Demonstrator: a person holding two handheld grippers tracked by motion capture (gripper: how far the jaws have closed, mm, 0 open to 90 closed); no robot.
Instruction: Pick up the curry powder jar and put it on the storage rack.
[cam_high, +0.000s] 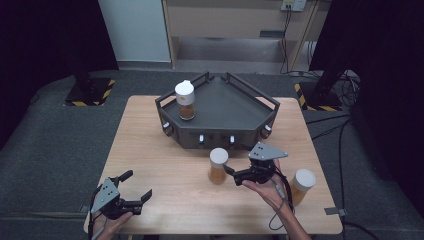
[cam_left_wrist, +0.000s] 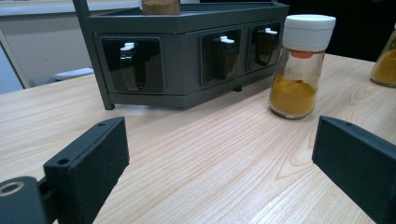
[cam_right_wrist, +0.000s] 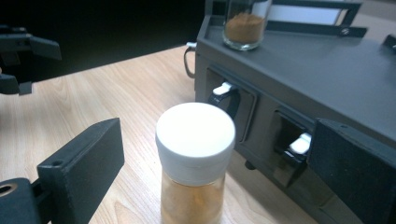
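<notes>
Right gripper (cam_high: 231, 172): your jaws gape wide around the glass spice jar (cam_high: 218, 165), not touching.
Jar: round, white cap, mid-table.
Left gripper (cam_high: 136, 186): wide open, empty, near left.
Rack (cam_high: 220, 107): dark metal, just beyond.

black claw (cam_high: 240, 173), grey 3-corner plate, trailing cable, bare forearms

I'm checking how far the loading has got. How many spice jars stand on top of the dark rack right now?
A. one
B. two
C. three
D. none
A. A single white-capped spice jar stands on the dark rack; the jar between the right tool jaws and the one near the table's right edge are on the table.
</notes>
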